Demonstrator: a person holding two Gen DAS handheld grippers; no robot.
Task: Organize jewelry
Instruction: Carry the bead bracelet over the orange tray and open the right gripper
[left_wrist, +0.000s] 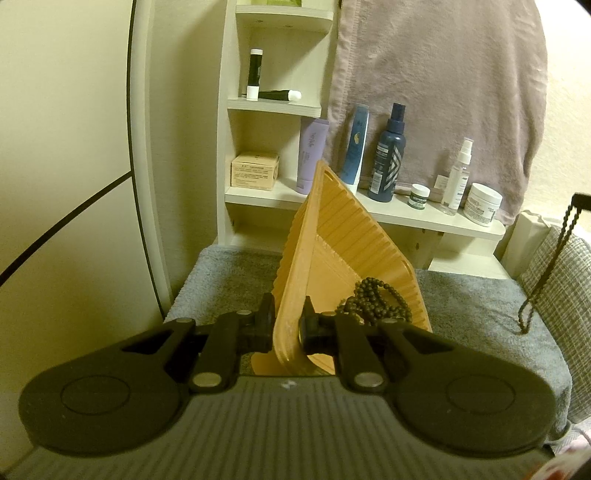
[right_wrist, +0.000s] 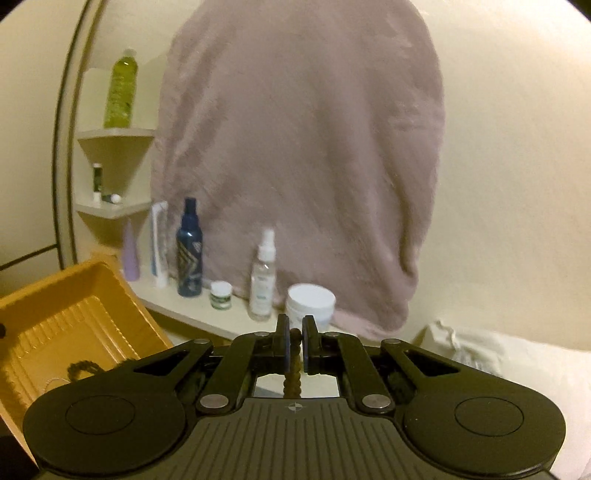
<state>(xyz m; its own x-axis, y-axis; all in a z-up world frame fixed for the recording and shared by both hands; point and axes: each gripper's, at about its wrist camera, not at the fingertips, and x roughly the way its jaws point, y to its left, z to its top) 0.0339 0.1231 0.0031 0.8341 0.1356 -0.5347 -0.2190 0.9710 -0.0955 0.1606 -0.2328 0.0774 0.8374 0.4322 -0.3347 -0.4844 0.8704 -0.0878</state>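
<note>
My left gripper (left_wrist: 287, 325) is shut on the rim of an orange ribbed plastic tray (left_wrist: 332, 236) and holds it tilted steeply over the grey towel. A heap of dark bead necklace (left_wrist: 373, 302) lies in the tray's low corner. My right gripper (right_wrist: 294, 339) is shut on a dark beaded chain (right_wrist: 292, 380) that hangs down below it. That chain also shows at the right edge of the left wrist view (left_wrist: 546, 266), dangling to the towel. The tray also shows at the left of the right wrist view (right_wrist: 74, 317), with beads (right_wrist: 83, 369) in it.
A grey towel (left_wrist: 480, 306) covers the surface. A white shelf (left_wrist: 424, 214) behind holds bottles and jars, among them a blue spray bottle (left_wrist: 388, 158) and a white jar (left_wrist: 482, 203). A pink towel (left_wrist: 436, 92) hangs on the wall. A checked cloth (left_wrist: 557, 273) lies at the right.
</note>
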